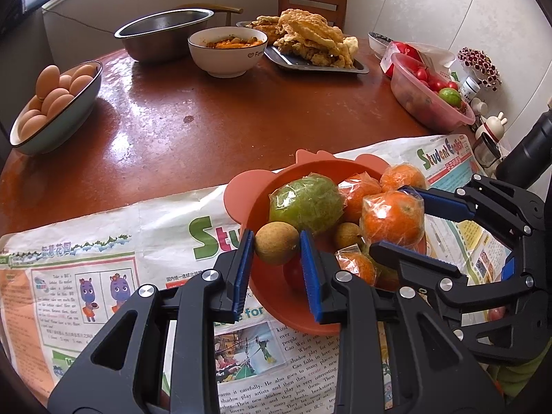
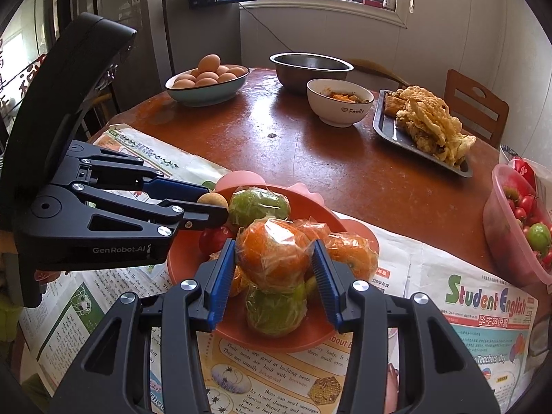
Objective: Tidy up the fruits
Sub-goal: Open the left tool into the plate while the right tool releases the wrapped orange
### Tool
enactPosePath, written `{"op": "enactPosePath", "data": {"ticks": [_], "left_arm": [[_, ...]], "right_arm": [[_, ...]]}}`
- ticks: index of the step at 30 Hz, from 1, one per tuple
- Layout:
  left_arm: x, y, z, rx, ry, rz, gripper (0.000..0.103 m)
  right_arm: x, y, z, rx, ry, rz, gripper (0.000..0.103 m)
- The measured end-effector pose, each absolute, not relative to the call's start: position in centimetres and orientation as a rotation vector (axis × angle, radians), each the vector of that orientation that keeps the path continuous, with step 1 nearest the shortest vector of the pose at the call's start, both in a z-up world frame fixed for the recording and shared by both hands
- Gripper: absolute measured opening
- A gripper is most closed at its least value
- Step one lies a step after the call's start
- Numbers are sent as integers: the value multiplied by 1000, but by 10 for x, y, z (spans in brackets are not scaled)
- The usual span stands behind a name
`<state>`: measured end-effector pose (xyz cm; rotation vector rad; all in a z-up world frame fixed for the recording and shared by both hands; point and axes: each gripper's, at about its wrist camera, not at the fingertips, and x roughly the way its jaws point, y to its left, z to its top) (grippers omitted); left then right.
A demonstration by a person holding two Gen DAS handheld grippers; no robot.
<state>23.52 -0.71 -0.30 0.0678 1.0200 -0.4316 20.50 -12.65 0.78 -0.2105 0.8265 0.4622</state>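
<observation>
Most fruits already lie in the orange bowl (image 1: 241, 207), while the left tongs (image 1: 276, 262) grip a longan (image 1: 276, 243) and the right tongs (image 2: 272, 276) clasp a wrapped orange (image 2: 272, 255) above it.

Left gripper (image 1: 276, 252), right gripper (image 2: 274, 258): black frames, blue ribbed pads, silver screws, "GenRobot.AI" marking.

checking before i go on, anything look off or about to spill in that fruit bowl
Nothing is spilled or damaged. The orange bowl is heaped: the wrapped orange in the right gripper sits atop a wrapped green fruit. The left gripper pinches a small brown fruit.
</observation>
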Motion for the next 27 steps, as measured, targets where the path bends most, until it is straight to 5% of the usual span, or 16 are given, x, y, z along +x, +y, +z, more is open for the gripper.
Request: {"op": "enactPosePath", "data": {"ticks": [14,27], "left_arm": [[235,-7,-2,63,1021,-433,20],[233,-3,1,64,1016,-430,22]], "right_arm": [[203,-128,9,-204,828,465,50],[194,-148,17,-167,803,424,66]]}}
